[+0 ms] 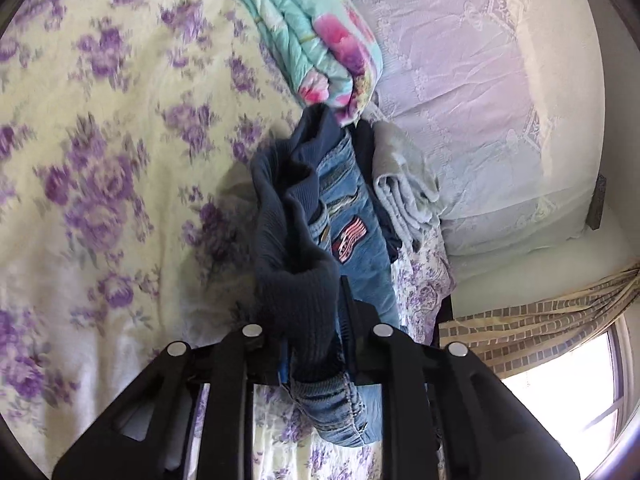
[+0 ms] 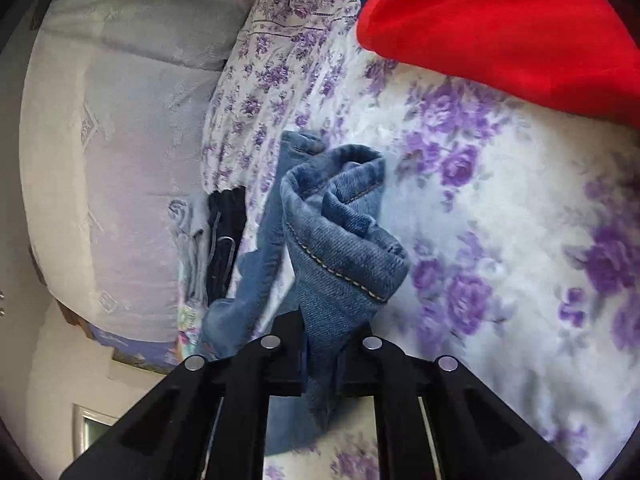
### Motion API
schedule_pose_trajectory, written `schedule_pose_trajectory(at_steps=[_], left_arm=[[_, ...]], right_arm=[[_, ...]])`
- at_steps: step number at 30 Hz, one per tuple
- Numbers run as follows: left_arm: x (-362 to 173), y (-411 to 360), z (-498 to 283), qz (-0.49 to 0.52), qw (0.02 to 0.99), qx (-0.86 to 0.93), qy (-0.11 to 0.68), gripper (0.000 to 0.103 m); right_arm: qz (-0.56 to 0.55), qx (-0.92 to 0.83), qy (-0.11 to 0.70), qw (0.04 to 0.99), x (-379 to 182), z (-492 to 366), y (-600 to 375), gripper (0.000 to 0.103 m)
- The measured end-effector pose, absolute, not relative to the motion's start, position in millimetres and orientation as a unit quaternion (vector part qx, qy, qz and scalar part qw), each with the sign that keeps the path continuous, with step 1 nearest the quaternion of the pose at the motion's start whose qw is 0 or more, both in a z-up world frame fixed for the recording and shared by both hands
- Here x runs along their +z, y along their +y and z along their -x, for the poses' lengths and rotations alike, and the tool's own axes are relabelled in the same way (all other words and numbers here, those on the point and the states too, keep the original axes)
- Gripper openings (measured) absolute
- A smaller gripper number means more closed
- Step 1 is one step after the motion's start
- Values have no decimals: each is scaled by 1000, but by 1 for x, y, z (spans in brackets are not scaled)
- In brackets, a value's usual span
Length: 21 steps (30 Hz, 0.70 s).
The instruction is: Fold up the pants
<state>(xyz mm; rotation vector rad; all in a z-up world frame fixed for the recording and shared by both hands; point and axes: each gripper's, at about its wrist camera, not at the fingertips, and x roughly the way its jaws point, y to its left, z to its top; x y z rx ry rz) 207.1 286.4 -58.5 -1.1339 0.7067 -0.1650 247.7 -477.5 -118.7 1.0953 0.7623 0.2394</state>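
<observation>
Pants point(image 1: 352, 216), soft heavy denim, hang clamped in your left gripper point(image 1: 316, 344) and right gripper point(image 2: 322, 354), seemingly waistband and hem.

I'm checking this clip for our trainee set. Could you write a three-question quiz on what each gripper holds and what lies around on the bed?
1. True or false: the left gripper is shut on the jeans.
2. The right gripper pinches: A) a denim hem B) the red garment C) the gray cloth
3. Fill in: the bedsheet shows ___ flowers.

Key: 1 true; 2 A; 3 purple.
</observation>
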Motion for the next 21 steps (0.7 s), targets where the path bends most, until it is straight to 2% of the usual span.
schedule_pose_trajectory(at_steps=[3, 6, 9, 13, 18, 20, 21], left_arm=[[-43, 296, -187, 525, 789, -77, 309, 12], [-38, 300, -166, 520, 797, -66, 301, 12], [-53, 309, -150, 543, 783, -54, 299, 11], [-73, 325, -136, 587, 753, -50, 294, 11], [-56, 332, -111, 567, 774, -41, 279, 11], [-62, 334, -103, 572, 770, -35, 280, 11], [-69, 333, -102, 572, 768, -31, 287, 11]], right_arm=[[-478, 160, 317, 803, -81, -249, -462, 9], [-449, 184, 323, 813, -63, -243, -452, 8], [-433, 150, 351, 817, -79, -239, -462, 8], [-487, 123, 373, 780, -120, -225, -483, 8], [-457, 153, 382, 788, -111, -217, -470, 9], [-439, 147, 415, 783, -119, -221, -471, 13], [-443, 138, 426, 777, -124, -221, -473, 22]])
